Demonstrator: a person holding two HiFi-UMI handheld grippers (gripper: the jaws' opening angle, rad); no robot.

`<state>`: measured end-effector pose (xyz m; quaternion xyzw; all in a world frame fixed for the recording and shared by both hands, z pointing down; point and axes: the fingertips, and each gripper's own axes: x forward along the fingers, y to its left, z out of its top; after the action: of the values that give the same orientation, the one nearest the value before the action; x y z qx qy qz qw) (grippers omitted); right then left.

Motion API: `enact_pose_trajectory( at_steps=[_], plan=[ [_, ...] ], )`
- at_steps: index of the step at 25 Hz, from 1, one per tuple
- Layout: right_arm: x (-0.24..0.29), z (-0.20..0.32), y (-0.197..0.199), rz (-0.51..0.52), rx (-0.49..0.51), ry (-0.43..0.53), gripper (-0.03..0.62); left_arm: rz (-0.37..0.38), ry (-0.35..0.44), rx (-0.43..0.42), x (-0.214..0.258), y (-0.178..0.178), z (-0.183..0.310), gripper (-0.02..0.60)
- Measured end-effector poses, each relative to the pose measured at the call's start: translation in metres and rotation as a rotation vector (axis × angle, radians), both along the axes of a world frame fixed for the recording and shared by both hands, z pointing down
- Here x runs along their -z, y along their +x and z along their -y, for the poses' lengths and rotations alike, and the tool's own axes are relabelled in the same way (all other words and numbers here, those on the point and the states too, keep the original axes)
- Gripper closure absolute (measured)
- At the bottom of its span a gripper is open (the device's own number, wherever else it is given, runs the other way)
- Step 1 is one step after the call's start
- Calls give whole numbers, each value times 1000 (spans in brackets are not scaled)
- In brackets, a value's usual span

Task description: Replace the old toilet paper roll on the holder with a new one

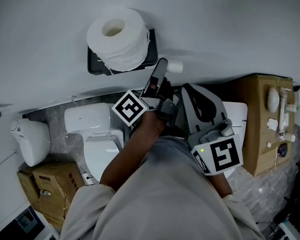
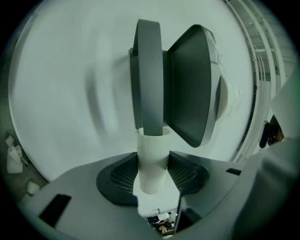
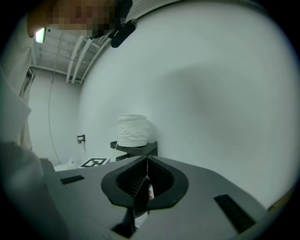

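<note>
A full new toilet paper roll [image 1: 116, 37] [image 3: 133, 130] sits on top of the black wall holder [image 1: 151, 50] [image 3: 137, 150]. My left gripper [image 1: 161, 69] [image 2: 152, 164] is raised to the holder's right side and is shut on an empty white cardboard tube [image 1: 175, 66] [image 2: 152, 161]. In the left gripper view a dark grey bar of the holder [image 2: 148, 79] goes into the tube's far end. My right gripper [image 1: 192, 91] [image 3: 146, 161] hovers just right of the left one, shut with nothing in it, facing the wall and the roll.
Below the holder stands a white toilet [image 1: 98, 135]. A white bin [image 1: 29, 140] and a cardboard box [image 1: 49, 187] sit at lower left. A brown box [image 1: 255, 120] carrying small white items is at the right. The person's torso fills the bottom of the head view.
</note>
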<state>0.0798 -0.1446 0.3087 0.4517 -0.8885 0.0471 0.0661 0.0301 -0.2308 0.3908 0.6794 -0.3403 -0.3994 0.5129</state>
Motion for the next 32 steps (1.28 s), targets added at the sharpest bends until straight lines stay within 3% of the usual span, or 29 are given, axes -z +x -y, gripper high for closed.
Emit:
enact_pose_trajectory(
  at_steps=[18,26,30,32],
  plan=[
    [-1,4,33,13,-83,-5,577,107,14,-163,-5,58,-13,385],
    [1,0,26,13,-65,0,577,180,46,-173,-1,54,-30,385],
    [1,-5,18,3,-48,7,577,299,35,-167,-9,40,-41,385],
    [1,-7,14,-1,-38,9,577,312,48,-161,-5,35,-46,385]
  ],
)
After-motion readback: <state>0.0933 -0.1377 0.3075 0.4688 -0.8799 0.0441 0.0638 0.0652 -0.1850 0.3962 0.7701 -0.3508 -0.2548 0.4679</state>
